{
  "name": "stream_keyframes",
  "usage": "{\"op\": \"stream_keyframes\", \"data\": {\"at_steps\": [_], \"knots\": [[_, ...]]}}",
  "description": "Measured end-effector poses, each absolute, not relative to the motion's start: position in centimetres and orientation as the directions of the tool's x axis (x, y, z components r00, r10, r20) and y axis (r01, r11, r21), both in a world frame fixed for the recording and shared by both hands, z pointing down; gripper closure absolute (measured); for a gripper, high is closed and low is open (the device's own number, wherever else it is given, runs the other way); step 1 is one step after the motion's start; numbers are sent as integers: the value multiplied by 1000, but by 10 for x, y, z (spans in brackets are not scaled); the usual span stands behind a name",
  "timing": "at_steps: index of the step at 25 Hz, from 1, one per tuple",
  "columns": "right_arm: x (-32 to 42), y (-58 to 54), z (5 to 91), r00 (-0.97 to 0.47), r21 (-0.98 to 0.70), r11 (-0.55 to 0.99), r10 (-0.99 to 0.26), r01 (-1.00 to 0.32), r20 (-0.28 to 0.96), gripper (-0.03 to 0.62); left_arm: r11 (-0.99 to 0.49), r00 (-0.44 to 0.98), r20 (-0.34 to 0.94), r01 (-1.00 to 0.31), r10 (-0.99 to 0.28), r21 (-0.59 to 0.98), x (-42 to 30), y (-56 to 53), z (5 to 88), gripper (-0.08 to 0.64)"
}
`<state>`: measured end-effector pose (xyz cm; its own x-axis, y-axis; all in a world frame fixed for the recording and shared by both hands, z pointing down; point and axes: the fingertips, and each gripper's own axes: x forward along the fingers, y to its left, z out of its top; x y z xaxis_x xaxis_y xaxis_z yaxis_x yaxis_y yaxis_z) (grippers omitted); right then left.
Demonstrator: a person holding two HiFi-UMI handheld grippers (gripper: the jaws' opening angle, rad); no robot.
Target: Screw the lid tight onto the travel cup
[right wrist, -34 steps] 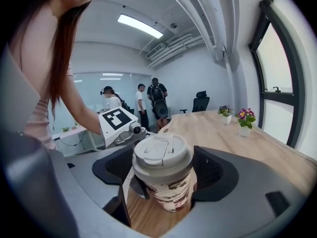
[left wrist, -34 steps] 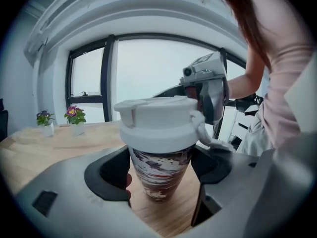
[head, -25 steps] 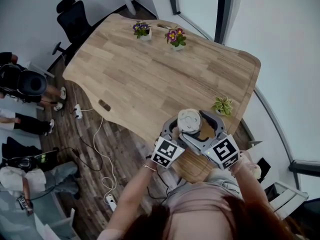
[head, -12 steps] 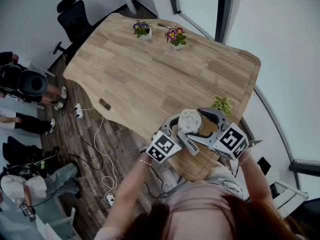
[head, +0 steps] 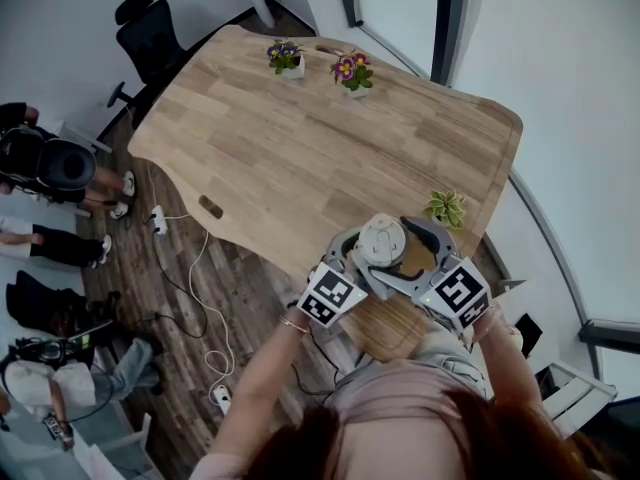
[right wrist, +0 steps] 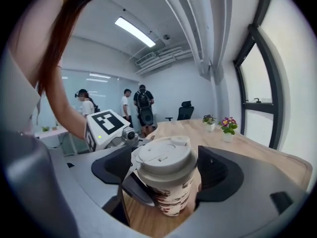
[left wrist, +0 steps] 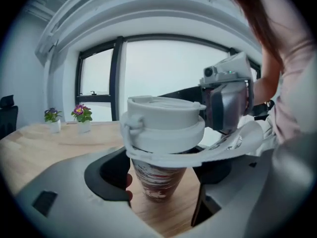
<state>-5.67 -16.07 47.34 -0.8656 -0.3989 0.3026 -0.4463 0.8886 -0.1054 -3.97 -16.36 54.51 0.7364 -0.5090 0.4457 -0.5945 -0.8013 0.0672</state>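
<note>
A travel cup with a brown patterned body (left wrist: pixel 157 180) and a grey-white lid (head: pixel 380 240) is held over the near edge of the wooden table (head: pixel 290 138). My left gripper (head: pixel 365 265) comes in from the lower left and is shut on the cup's body below the lid (left wrist: pixel 166 123). In the left gripper view its dark pads (left wrist: pixel 111 175) flank the body. From the lower right, my right gripper (head: pixel 400 255) is shut on the lid (right wrist: pixel 163 157), with its pads (right wrist: pixel 220 175) against the lid's sides. The cup stands upright.
Two potted flowers (head: pixel 285 60) (head: pixel 352 73) stand at the table's far end, and a small green plant (head: pixel 446 210) sits close to the cup on the right. A black office chair (head: pixel 150 38), seated people (head: pixel 50 168) and floor cables (head: pixel 190 278) lie to the left.
My right gripper swung out to the upper right around the lid, then came partly back. The left gripper and the cup stayed nearly in place.
</note>
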Motion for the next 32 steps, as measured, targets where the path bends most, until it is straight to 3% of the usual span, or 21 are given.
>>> {"op": "stream_keyframes", "data": {"at_steps": [4, 6, 13, 16, 23, 26, 32], "knots": [[-56, -153, 477, -897, -125, 945, -239, -303, 371, 212, -881, 784, 491, -468, -380, 66, -36, -152, 545, 195], [-56, -153, 478, -898, -120, 950, -223, -287, 379, 213, -882, 784, 495, -466, -376, 68, -35, -152, 545, 195], [-54, -162, 471, -843, -61, 867, -460, -494, 279, 212, -761, 702, 444, -645, -557, 66, -34, -162, 544, 195], [-54, -162, 472, -833, -78, 852, -481, -518, 274, 213, -733, 681, 432, -677, -591, 65, -35, -163, 543, 195], [-54, -149, 475, -896, -138, 937, -253, -321, 364, 210, -887, 788, 497, -456, -364, 74, -29, -142, 546, 195], [-56, -145, 477, -906, -172, 946, -196, -276, 375, 212, -899, 793, 506, -432, -339, 74, -26, -137, 545, 195], [-49, -160, 475, -829, -134, 845, -456, -517, 324, 212, -791, 717, 474, -609, -512, 67, -25, -149, 544, 195]]}}
